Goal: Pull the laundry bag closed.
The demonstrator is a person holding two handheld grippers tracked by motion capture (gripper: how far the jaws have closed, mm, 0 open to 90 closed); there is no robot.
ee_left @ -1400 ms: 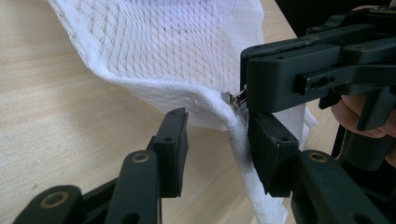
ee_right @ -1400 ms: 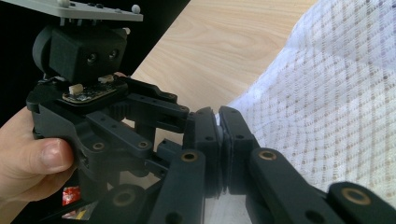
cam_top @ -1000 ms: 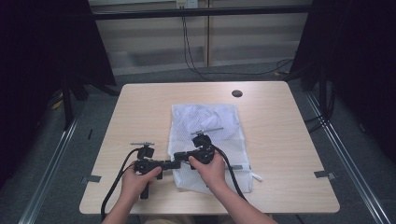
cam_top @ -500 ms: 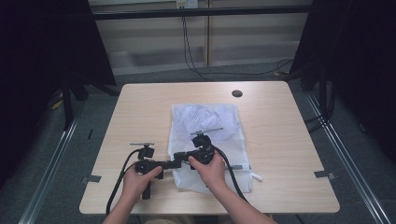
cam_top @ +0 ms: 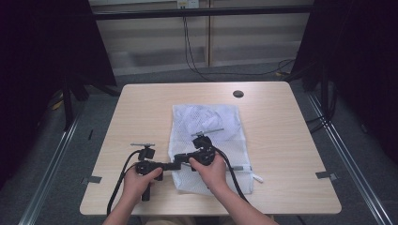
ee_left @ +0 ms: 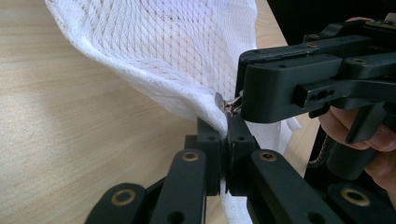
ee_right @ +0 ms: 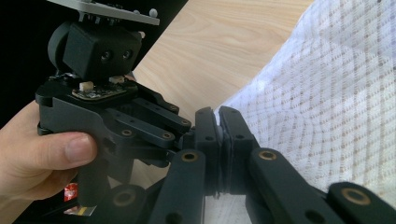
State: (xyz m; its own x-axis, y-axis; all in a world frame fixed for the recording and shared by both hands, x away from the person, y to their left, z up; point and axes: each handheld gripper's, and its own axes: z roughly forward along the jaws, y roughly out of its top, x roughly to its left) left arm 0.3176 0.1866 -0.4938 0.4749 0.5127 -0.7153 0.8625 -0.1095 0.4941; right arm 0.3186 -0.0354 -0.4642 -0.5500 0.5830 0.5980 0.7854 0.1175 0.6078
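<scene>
Left hand-held gripper (ee_left: 227,140) has just closed, clamped on the edge of the white mesh laundry bag (cam_top: 211,136) lying on the light wooden table (cam_top: 141,108). Its view shows the metal zipper pull (ee_left: 229,106) beside the right hand-held gripper (ee_right: 218,135); right's view shows its jaws clamped on mesh.

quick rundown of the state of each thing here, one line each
white mesh laundry bag: lying flat on the table, something white inside, near left corner lifted
small metal zipper pull: at the pinched corner, pinched by the right gripper
left gripper: jaws have just been closing, now shut on the bag's edge
right gripper: shut on the zipper pull
light wooden table: level, bearing the bag
</scene>
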